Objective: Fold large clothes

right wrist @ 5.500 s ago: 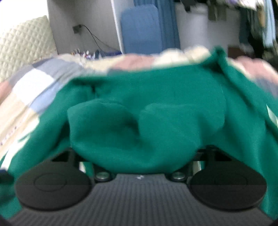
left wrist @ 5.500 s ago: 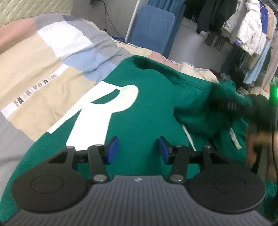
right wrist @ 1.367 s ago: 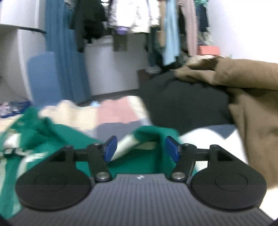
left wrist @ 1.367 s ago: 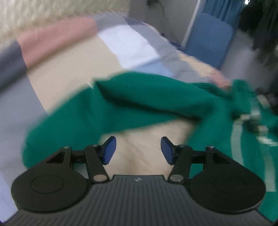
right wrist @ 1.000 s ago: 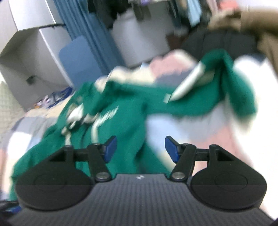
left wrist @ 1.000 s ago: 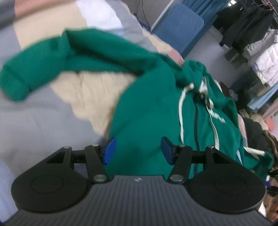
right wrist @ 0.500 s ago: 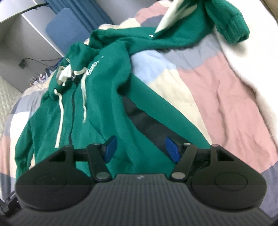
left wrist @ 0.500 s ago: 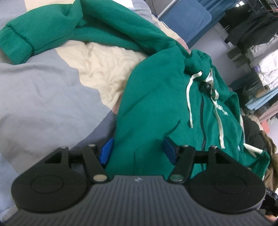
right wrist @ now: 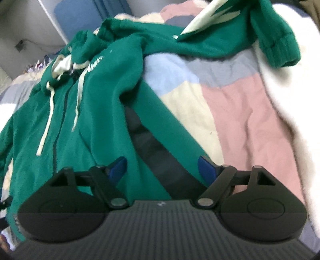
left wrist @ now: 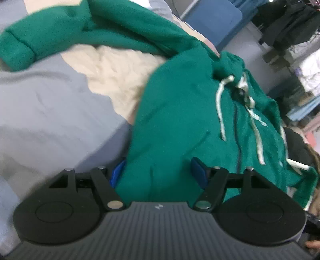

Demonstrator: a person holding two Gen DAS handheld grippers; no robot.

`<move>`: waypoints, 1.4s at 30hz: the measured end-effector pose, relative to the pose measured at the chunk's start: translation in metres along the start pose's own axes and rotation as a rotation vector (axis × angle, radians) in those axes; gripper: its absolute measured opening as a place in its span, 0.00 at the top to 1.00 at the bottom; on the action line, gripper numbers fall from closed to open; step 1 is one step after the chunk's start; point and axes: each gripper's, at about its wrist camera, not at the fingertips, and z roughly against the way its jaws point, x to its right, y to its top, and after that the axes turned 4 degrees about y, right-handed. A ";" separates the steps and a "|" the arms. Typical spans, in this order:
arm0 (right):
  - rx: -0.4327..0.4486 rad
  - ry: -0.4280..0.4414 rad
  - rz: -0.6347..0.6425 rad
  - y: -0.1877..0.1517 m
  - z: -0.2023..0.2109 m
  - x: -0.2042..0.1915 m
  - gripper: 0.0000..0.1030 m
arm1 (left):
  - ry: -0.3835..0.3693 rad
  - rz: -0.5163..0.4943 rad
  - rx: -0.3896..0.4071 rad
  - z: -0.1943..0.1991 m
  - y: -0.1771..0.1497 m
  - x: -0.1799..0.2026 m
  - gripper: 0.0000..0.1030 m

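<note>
1. Green zip hoodie (left wrist: 180, 112) spread front-up across a bed, on a patchwork quilt (left wrist: 50, 112) of grey, cream, pink and pale blue blocks.
2. White drawstrings (right wrist: 47, 120) trailing down the chest either side of the dark zip; hood bunched at the far end.
3. One sleeve (left wrist: 66, 34) stretched away to the left in the left wrist view, cuff resting on the quilt.
4. Other sleeve (right wrist: 230, 40) thrown out to the right in the right wrist view, ribbed cuff lying at the edge of a white fleecy blanket (right wrist: 296, 120).
5. Left hand-held gripper (left wrist: 158, 172) spread, jaws just widened, straddling the hoodie's lower left edge; blue pads not pinching the cloth.
6. Right hand-held gripper (right wrist: 163, 170) spread wide, jaws just widened, hoodie's lower right edge and its dark inner lining between the pads, not clamped.
7. Clothes hanging on a rail (left wrist: 296, 30) in the background, beside a blue panel (left wrist: 212, 18).
</note>
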 end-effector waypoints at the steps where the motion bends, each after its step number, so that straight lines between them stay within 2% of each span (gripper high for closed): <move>1: -0.026 0.000 0.022 -0.001 -0.005 -0.002 0.21 | 0.001 -0.011 0.002 0.001 -0.002 0.002 0.29; 6: -0.100 0.074 0.123 -0.009 -0.012 -0.019 0.19 | -0.003 -0.066 0.005 0.006 -0.009 0.010 0.31; 8: -0.120 0.066 0.186 -0.013 -0.014 -0.028 0.22 | -0.007 -0.077 -0.003 0.007 -0.011 0.012 0.41; 9: -0.126 0.046 0.219 -0.015 -0.015 -0.032 0.35 | -0.007 -0.080 -0.005 0.008 -0.012 0.013 0.43; 10: -0.129 0.034 0.239 -0.017 -0.015 -0.036 0.51 | -0.006 -0.087 -0.002 0.009 -0.013 0.013 0.50; 11: -0.130 0.046 0.243 -0.017 -0.013 -0.038 0.60 | -0.006 -0.097 0.006 0.011 -0.014 0.014 0.59; 12: -0.129 0.067 0.239 -0.017 -0.010 -0.040 0.78 | -0.011 -0.103 0.016 0.013 -0.013 0.014 0.63; 13: -0.117 0.078 0.238 -0.017 -0.006 -0.044 0.84 | -0.024 -0.100 0.026 0.016 -0.012 0.014 0.72; 14: -0.095 0.090 0.250 -0.017 0.001 -0.048 0.86 | -0.053 -0.082 0.033 0.020 -0.010 0.012 0.77; 16: -0.044 0.154 0.247 -0.017 0.017 -0.053 0.87 | -0.135 -0.021 0.044 0.030 -0.003 0.004 0.80; 20: 0.085 0.405 0.137 -0.010 0.062 -0.047 0.88 | -0.323 0.037 0.081 0.054 0.006 -0.007 0.84; 23: 0.156 0.553 0.012 -0.003 0.082 -0.029 0.89 | -0.398 0.105 0.082 0.065 0.010 -0.021 0.84; 25: 0.186 0.577 -0.054 0.002 0.087 -0.016 0.90 | -0.397 0.139 0.079 0.067 0.013 -0.030 0.85; 27: 0.191 0.533 -0.103 0.005 0.085 -0.001 0.90 | -0.349 0.150 0.059 0.064 0.014 -0.034 0.85; 29: 0.151 0.433 -0.151 0.006 0.075 0.011 0.90 | -0.298 0.147 0.025 0.059 0.013 -0.037 0.84; 31: 0.065 0.304 -0.178 0.005 0.058 0.018 0.90 | -0.205 0.099 -0.004 0.051 0.009 -0.031 0.84; 33: -0.006 0.241 -0.204 0.005 0.042 0.023 0.90 | -0.120 0.038 -0.030 0.043 0.003 -0.021 0.84; 36: -0.066 0.152 -0.165 0.007 0.025 0.014 0.90 | -0.021 -0.040 -0.039 0.032 -0.006 -0.010 0.82; 38: -0.083 0.114 -0.139 0.003 0.017 0.009 0.89 | 0.015 -0.077 -0.042 0.027 -0.009 -0.005 0.81; 42: -0.120 0.032 -0.046 -0.006 0.006 -0.003 0.87 | 0.020 -0.077 -0.036 0.027 -0.010 -0.006 0.78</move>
